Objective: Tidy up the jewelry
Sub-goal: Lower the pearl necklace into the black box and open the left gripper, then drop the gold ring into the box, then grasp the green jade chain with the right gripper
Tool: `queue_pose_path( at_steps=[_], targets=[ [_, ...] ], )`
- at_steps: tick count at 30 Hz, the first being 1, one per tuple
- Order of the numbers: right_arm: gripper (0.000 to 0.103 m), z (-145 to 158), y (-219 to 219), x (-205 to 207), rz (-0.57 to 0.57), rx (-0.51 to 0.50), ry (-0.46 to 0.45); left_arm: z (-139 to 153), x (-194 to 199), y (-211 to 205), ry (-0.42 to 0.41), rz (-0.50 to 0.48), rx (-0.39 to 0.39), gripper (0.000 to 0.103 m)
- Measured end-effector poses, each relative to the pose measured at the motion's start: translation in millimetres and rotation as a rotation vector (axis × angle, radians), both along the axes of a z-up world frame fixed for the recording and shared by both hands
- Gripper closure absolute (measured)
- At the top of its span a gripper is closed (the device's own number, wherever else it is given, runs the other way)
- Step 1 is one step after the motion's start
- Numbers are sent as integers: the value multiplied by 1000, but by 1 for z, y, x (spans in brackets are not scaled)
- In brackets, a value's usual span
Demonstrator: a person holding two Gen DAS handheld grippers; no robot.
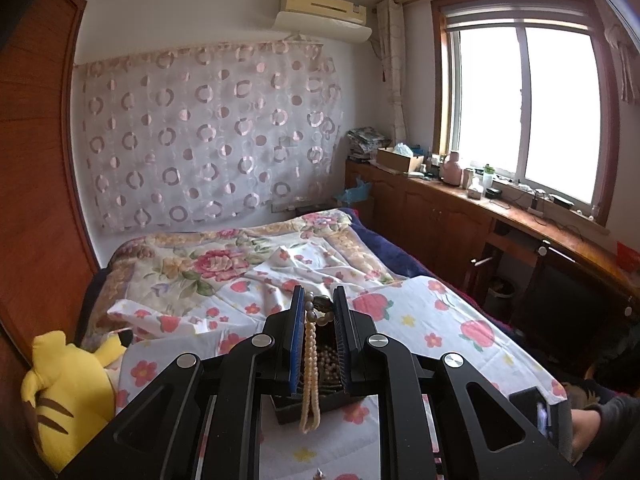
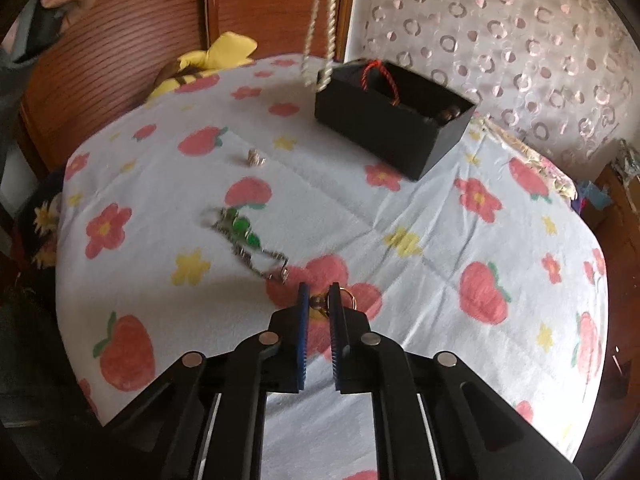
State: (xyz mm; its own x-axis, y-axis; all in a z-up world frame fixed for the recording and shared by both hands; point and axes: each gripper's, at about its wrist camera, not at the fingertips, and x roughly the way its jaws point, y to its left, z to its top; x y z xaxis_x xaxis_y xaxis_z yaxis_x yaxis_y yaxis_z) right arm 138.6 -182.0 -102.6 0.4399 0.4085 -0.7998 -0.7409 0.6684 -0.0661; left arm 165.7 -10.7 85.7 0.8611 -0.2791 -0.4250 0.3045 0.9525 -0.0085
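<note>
Inside the black box [image 2: 394, 128] lie dark beads [image 2: 447, 114] and a red cord [image 2: 370, 74].

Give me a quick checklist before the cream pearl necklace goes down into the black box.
1. Left gripper pinches the cream pearl necklace: ok.
2. Necklace loop hangs over the open black box: ok, its lower end sits at the near rim.
3. Box upright on the strawberry-print sheet: ok.
4. Room left inside the box: cannot tell.
5. Right gripper clear of the box: ok, down by a small gold ring piece.
6. Green-stone chain and small silver piece boxed: not ok.
</note>
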Motion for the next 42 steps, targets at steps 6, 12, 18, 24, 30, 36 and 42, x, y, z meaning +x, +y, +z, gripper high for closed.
queue_pose_path(
  at_steps=[6,12,18,24,30,36,42],
  targets=[
    [92,31,-8,16,-26,90,-53,0,30,-4,22,22,11,90],
    [92,73,-5,46,-54,178,-124,-1,59,1,48,41,-23,90],
    [92,93,8,79,-78,201,-169,2,75,-5,51,49,-6,90],
    [92,77,21,114,-116,210,-130,-5,79,-10,62,39,-1,90],
    [92,52,28,137,-140,232,-55,-37,85,-5,117,64,18,86],
    [91,53,32,141,-151,249,-44,-67,82,16,158,102,17,58],
    [86,60,28,131,-143,267,-53,-96,63,37,186,133,13,33]
  ],
)
